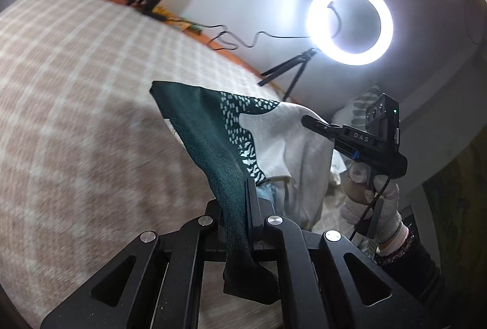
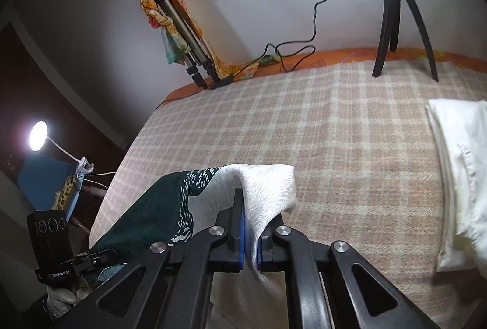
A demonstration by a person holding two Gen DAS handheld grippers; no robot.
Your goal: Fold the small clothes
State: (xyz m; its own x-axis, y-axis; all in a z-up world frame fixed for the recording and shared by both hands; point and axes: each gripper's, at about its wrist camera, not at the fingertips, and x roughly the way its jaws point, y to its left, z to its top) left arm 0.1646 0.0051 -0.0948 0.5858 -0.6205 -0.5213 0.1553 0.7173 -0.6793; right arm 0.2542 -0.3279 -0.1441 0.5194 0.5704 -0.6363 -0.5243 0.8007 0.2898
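- The letters "DAS" stand in white on the black body of the right gripper (image 1: pixel 307 120), as the left wrist camera sees it; a small green light glows on the camera block above them.
- On the base of the left gripper (image 2: pixel 100 257), at the left edge of the right wrist view, the print "GenRobot.AI" can be read; the block above it shows round marks that I cannot read as writing.
- The left gripper (image 1: pixel 248 207) has its two black fingers pressed together on the dark green edge of the cloth (image 1: pixel 237 134); a strip of the fabric hangs down between the linkage bars.
- The right gripper (image 2: pixel 250 225) is closed too, its blue pads (image 2: pixel 242 234) clamped on the white part of the cloth (image 2: pixel 264 189).
- The cloth is soft and thin, dark green on one side, white and lightly crinkled on the other, with a band of small white dashes between; it is stretched between both grippers, lifted above the bed.
- The checked blanket (image 2: pixel 334 128) is woolly, in beige and cream squares, with an orange border along the wall.
- A folded white cloth (image 2: pixel 456 170) lies near the right edge of the bed, well apart from the held cloth.
- A ring light (image 1: pixel 350 22) on a black tripod (image 2: pixel 398 15) stands at the far edge of the bed; the checked surface between it and the grippers is open.
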